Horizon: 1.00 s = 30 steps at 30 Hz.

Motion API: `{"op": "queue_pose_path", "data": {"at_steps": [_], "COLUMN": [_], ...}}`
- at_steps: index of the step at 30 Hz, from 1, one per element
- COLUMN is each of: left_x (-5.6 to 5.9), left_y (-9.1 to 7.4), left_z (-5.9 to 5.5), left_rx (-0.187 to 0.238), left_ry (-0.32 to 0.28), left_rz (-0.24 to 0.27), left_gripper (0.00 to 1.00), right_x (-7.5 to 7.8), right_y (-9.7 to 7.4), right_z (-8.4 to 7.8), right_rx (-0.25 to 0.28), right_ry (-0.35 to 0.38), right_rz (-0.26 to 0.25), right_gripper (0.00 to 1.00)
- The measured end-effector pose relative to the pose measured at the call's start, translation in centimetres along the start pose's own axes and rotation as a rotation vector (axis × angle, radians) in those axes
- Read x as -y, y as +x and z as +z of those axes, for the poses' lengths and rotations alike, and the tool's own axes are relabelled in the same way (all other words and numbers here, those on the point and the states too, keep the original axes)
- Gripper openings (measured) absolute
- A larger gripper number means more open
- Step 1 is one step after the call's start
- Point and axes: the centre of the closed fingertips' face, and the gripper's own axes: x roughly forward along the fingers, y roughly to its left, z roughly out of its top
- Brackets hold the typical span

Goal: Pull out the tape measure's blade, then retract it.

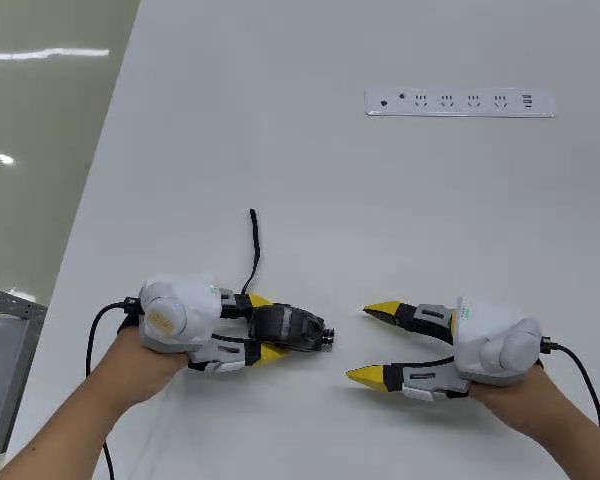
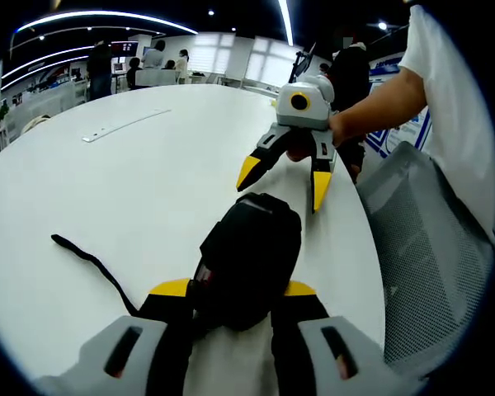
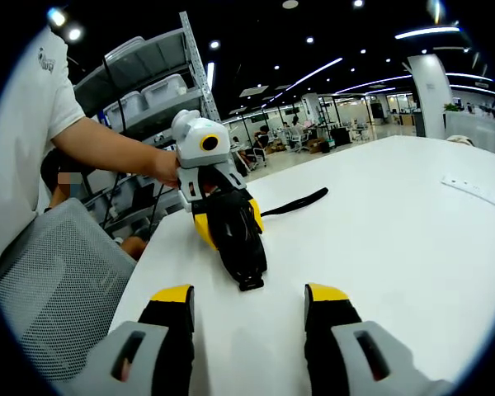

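- Head view: my left gripper (image 1: 265, 326) is clamped on the tape (image 1: 292, 327), which rests on the white table (image 1: 330, 200). The strap (image 1: 254, 250) trails away across the table. My right gripper (image 1: 373, 343) sits near the tape's nose with its jaws apart, not touching. A power strip (image 1: 460, 103) lies at the far side.
- Left gripper view: the black tape (image 2: 249, 257) is pinched between my yellow tips. The right gripper (image 2: 285, 183) is ahead of it, spread wide.
- Right gripper view: my jaws are apart around bare table. The tape (image 3: 235, 235) is just ahead, held by the left gripper (image 3: 228, 224).
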Motion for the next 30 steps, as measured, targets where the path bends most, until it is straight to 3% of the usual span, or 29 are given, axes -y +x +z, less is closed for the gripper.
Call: {"op": "queue_pose_path", "data": {"at_steps": [10, 12, 30], "left_x": [0.0, 0.0, -0.1], "left_y": [0.0, 0.0, 0.0], "left_z": [-0.1, -0.1, -0.1], "left_rx": [0.000, -0.001, 0.001], "left_ry": [0.004, 0.002, -0.002], "left_rz": [0.000, 0.000, 0.005], "left_gripper": [0.33, 0.33, 0.33], "right_x": [-0.4, -0.4, -0.4], "right_y": [0.8, 1.1, 2.7], "right_z": [0.2, 0.0, -0.5], "right_rx": [0.007, -0.008, -0.025], "right_ry": [-0.069, -0.119, -0.157], "right_rz": [0.024, 0.027, 0.052], "right_gripper": [0.50, 0.48, 0.40]}}
